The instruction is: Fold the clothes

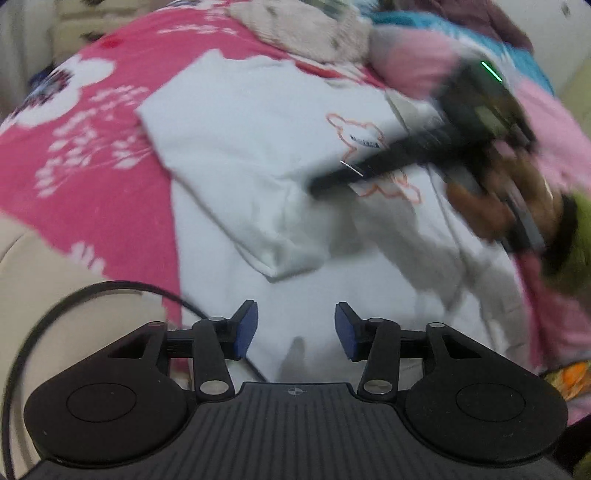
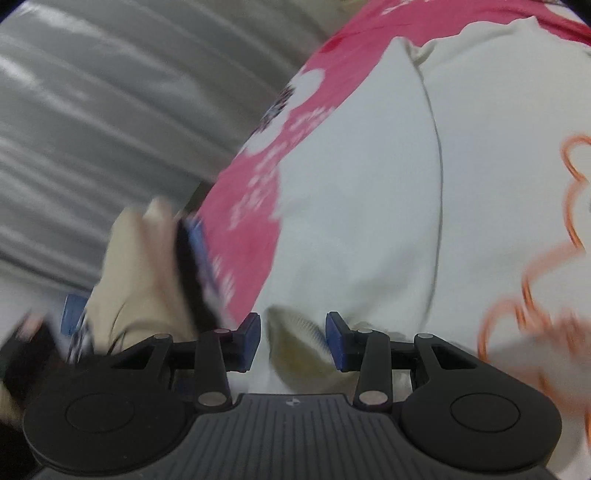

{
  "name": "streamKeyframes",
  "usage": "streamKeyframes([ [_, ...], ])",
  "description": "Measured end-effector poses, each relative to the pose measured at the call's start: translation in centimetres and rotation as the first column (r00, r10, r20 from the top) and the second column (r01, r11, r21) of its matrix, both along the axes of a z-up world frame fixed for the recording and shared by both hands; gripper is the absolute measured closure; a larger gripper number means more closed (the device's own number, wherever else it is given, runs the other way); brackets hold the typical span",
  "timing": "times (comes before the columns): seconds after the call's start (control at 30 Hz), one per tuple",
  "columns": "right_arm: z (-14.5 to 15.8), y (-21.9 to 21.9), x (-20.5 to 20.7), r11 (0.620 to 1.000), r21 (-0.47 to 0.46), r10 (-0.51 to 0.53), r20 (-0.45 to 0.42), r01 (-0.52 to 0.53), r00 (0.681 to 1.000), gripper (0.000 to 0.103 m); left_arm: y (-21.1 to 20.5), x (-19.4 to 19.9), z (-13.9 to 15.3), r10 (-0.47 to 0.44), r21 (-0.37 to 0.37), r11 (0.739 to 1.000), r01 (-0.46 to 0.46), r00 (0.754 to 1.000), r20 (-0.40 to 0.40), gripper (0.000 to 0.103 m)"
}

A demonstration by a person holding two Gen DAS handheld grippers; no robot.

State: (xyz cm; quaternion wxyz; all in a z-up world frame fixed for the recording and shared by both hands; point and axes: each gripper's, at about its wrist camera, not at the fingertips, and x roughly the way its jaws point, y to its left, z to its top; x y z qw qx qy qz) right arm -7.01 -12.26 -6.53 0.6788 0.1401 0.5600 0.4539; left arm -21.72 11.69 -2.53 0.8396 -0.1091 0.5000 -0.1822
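A white shirt (image 1: 280, 177) lies spread out on a pink blanket (image 1: 92, 155) with white flowers on it. The shirt has an orange bear outline (image 1: 369, 147) drawn on its front. One sleeve is folded in over the body of the shirt, toward the left side.

The left gripper (image 1: 295, 328) hangs over the near part of the shirt. Its two blue pads are apart and nothing is between them. A black cable (image 1: 48, 321) curls away on its left side.

The right gripper (image 1: 321, 186) shows in the left wrist view as a long black shape reaching over the bear drawing. It is blurry there. A hand (image 1: 498, 199) holds it, and a green sleeve (image 1: 580, 236) shows at the wrist.

In the right wrist view, the right gripper (image 2: 291, 338) is very close to the shirt (image 2: 369, 203). Its blue pads are apart. A ribbed edge of cloth (image 2: 299, 332) sits between them, but the pads do not squeeze it. The left gripper also shows at the left side of this view, blurry.

At the far end of the blanket there is a heap of other clothes: a beige piece (image 1: 306, 29), a light pink one (image 1: 417, 62) and a blue one (image 1: 406, 18). They lie loose, not in any basket or box.
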Motion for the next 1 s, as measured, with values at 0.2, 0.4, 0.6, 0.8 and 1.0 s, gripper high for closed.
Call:
streamKeyframes([
  [0.2,-0.2,-2.4,-8.8,0.994,-0.053,0.089,-0.058,-0.092,0.994,0.061,0.3,1.1,-0.3,0.002,-0.046,0.999,-0.003,0.999,-0.04,0.054],
  [0.4,0.3,-5.2,-9.5,0.995,-0.028,-0.1,-0.094,0.098,0.991,0.061,-1.0,2.1,0.1,-0.015,-0.071,0.997,0.013,0.999,-0.032,0.053],
  [0.6,-1.1,-5.2,-6.2,0.957,-0.05,-0.289,-0.144,0.285,0.946,0.06,-3.4,4.2,-2.7,0.006,-0.026,1.0,-0.01,0.988,-0.152,0.054],
  [0.8,-2.8,-2.7,-6.9,0.965,-0.129,-0.248,-0.155,0.229,0.956,0.07,-5.2,4.5,-5.7,0.024,-0.006,1.0,-0.026,0.969,-0.245,0.055],
  [1.0,-3.5,-2.8,-7.5,0.962,-0.117,-0.264,-0.191,0.245,0.945,0.093,-6.2,3.8,-6.1,0.064,0.025,0.998,-0.06,0.977,-0.204,0.091],
])
